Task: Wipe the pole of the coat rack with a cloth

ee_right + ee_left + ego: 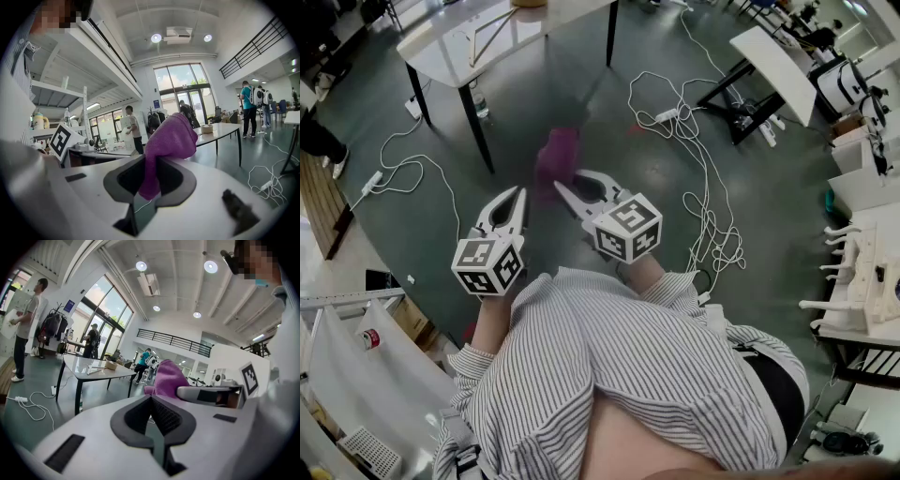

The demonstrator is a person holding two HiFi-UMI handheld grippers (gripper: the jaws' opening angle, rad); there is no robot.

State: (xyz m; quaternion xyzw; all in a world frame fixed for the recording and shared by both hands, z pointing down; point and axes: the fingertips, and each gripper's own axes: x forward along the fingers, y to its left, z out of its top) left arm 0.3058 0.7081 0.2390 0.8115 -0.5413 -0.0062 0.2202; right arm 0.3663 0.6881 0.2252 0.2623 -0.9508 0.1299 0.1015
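A purple cloth (557, 155) hangs bunched from my right gripper (561, 187), whose jaws are shut on it. In the right gripper view the cloth (171, 136) rises out of the gripper (146, 159) and folds over to the right. My left gripper (518, 191) is held beside it at the left, shut with nothing in it; its own view shows the gripper (151, 397) closed tight, with the cloth (166, 378) just beyond to the right. A coat rack (52, 325) hung with dark clothes stands far off by the glass doors. Both grippers are held above the green floor.
A white table (455, 52) on black legs stands ahead at the left. White cables (698, 159) trail over the floor to the right. A second desk (773, 58) and a white pegged stand (853, 272) are at the right. People (27, 324) stand in the distance.
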